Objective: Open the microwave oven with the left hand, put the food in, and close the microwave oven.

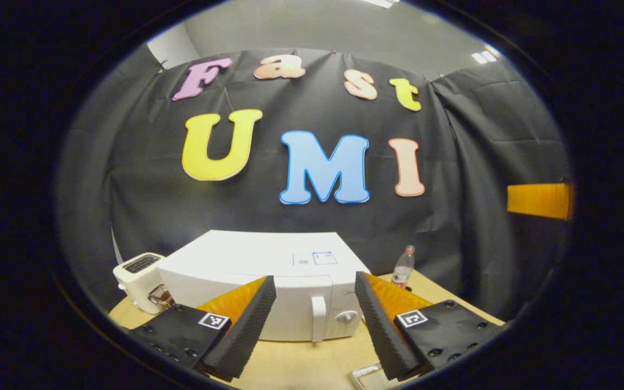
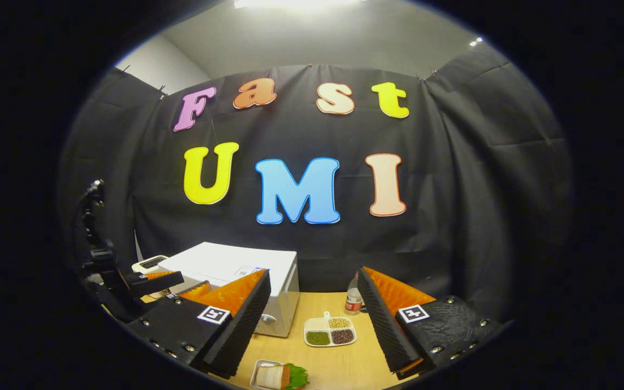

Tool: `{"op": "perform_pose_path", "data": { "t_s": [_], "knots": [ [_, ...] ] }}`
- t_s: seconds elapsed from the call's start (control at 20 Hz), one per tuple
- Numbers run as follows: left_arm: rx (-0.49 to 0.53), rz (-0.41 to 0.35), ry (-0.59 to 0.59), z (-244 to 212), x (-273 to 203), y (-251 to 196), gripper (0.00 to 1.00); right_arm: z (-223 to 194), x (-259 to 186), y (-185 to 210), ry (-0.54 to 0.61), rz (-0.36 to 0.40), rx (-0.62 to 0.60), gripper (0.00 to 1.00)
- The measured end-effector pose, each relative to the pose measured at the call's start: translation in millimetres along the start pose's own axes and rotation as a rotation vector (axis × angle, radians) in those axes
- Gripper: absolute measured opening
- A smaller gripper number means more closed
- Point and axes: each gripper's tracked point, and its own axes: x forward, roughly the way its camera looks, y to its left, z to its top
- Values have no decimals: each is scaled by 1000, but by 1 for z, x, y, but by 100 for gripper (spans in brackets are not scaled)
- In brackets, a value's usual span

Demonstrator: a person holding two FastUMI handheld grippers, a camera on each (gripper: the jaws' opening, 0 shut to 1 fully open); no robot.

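Sandwich (image 2: 278, 376) on tray (image 2: 260, 365) | divided dish (image 2: 330, 331) holds grains | microwave (image 1: 268, 287) closed | both claws released, empty.

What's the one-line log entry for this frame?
stage: pre-open | microwave: door closed | left tool: open, facing handle, no contact | right tool: open, empty | sandwich tray: on table

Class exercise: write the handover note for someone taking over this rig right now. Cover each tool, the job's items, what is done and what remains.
Left tool: open, empty, facing the microwave.
Right tool: open, empty, above the table.
Microwave door shut; handle untouched.
Food, a sandwich on a small tray, lies on the table near the front edge.
Done: nothing.
Left: open the door, load the food, close it.
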Motion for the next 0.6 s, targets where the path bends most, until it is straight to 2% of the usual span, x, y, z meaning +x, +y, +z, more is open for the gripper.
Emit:
{"op": "perform_pose_path", "data": {
  "t_s": [0.35, 0.6],
  "knots": [
    [27, 15, 153, -92, 67, -4, 97, -28, 9, -21, 83, -23, -1, 97],
    [10, 35, 218, -128, 94, -3, 94, -35, 9, -33, 107, -50, -2, 97]
  ]
}}
